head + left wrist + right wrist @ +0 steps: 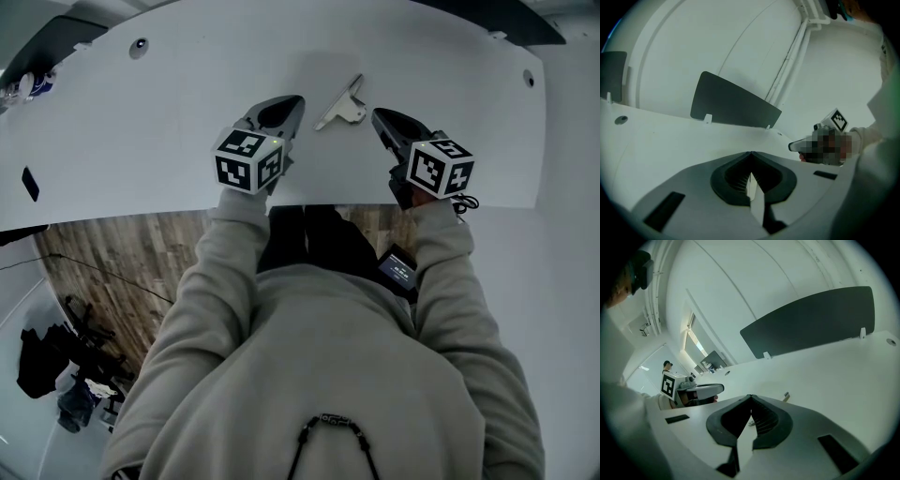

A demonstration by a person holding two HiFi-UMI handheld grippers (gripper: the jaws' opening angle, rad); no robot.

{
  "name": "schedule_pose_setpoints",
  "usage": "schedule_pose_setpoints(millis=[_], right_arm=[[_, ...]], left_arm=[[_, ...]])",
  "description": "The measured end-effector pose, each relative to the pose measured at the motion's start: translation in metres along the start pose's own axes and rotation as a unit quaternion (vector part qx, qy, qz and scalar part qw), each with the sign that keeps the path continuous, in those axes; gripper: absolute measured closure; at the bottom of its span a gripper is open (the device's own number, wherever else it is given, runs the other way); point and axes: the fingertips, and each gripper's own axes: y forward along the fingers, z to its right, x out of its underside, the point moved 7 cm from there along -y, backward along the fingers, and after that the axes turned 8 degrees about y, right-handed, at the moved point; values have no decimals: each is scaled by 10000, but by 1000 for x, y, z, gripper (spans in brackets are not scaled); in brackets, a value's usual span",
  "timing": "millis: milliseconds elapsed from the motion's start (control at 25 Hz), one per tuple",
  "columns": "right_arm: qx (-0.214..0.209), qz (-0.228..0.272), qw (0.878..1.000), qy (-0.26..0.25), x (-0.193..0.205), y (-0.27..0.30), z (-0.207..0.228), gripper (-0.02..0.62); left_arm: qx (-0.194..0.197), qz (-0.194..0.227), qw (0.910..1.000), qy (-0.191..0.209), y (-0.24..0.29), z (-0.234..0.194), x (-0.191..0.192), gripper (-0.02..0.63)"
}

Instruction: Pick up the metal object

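Two grippers are out over a white tabletop (141, 141), both w/ jaws closed tip to tip & nothing btwn them; L gripper (296, 101) comes in from the left, R gripper (378, 114) from the right, tips angled in toward each other. Metal object (342, 105) lies flat on the tabletop btwn the two tips, near each, touching neither as far as head view shows; it's a pale bracket, broad at the near end w/ a thin arm running off toward the far edge. R tip is just beside the broad end; L tip is a bit further off.

L gripper view: dark pads meet at the front, only the hollow behind them stays open, w/ white tabletop beyond; R gripper shows at right of that view w/ its cube (837, 120) on top.

R gripper view: pads meet the same way; a small end of the metal object (786, 396) shows just past the right-hand jaw, down on the tabletop; L gripper is at left of that view, well apart, jaws closed.

Dark panel (811, 322) stands upright along the far edge of the tabletop; grey sleeves (234, 272) run up to both grippers; wood floor (112, 253) shows below the near edge.
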Motion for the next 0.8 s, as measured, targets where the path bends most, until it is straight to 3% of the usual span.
schedule_pose_setpoints(millis=[480,640,800], right_arm=[[167,-214,9994,203,14,13,25,575],[-125,-70,9993,356,15,16,25,572],[-99,-162,9984,526,21,22,33,467]], left_arm=[[60,-228,9995,-193,17,1,24,604],[84,-314,9992,-245,21,0,31,604],[57,-345,9990,-287,22,-3,36,604]])
